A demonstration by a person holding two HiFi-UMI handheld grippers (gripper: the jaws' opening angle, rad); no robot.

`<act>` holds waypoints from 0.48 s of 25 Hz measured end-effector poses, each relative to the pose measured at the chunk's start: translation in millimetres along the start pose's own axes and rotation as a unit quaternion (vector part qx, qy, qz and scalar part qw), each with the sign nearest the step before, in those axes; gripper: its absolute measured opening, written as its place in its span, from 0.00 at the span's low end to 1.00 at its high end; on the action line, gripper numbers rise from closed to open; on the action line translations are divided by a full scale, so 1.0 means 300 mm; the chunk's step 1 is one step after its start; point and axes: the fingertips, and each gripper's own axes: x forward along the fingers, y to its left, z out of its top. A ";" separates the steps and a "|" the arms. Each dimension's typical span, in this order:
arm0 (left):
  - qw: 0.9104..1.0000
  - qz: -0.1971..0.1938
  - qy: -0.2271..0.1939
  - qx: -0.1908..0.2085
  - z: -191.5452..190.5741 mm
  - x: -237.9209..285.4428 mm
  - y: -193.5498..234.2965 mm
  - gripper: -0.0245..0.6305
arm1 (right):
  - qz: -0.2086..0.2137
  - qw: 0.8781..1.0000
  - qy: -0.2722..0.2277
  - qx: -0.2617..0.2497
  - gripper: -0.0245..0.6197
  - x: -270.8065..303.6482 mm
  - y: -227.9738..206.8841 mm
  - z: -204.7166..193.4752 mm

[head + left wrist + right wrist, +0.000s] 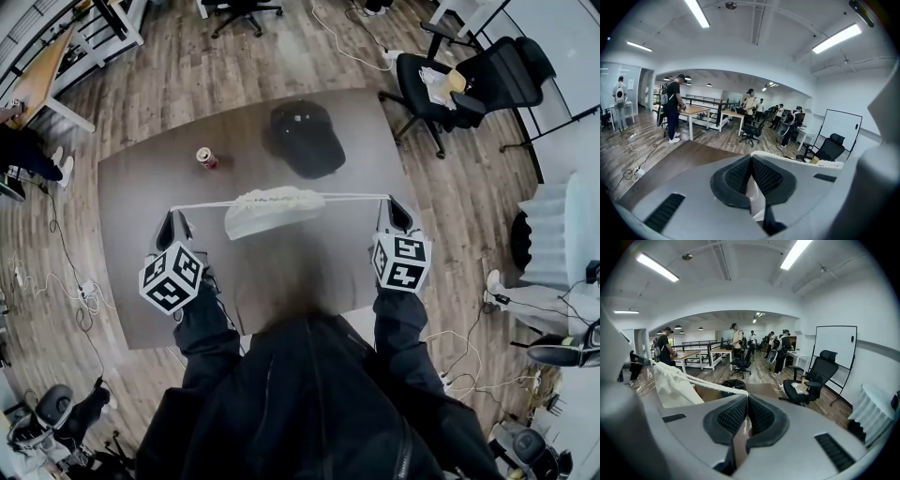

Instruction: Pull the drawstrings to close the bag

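Head view: white bag (272, 211) hangs over the table (131, 291), midway between the two grippers, its mouth bunched up. Left gripper (172, 216) is clamped on the left drawstring (202, 205); the left gripper view shows the pads together with white cord pinched between them. Right gripper (390, 202) is clamped on the right drawstring (356, 197). Both cords run straight and taut to the bag. Black cap (307, 138) and red can (206, 157) sit on the table beyond the bag, apart from it.

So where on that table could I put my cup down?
The table is bare left of the can and along the near strip between the left gripper and right gripper. Around the can, black cap and the bag on its taut drawstrings it is crowded.
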 end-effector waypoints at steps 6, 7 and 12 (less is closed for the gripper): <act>1.000 0.005 -0.001 -0.006 -0.004 -0.009 0.023 0.09 | -0.005 1.000 0.006 0.008 0.08 0.003 -0.021 -0.021; 1.000 0.006 -0.001 -0.006 -0.005 -0.009 0.026 0.09 | -0.007 1.000 0.007 0.009 0.08 0.004 -0.026 -0.026; 1.000 0.014 0.000 -0.004 -0.005 -0.011 0.047 0.09 | -0.017 1.000 0.011 0.016 0.08 0.004 -0.055 -0.037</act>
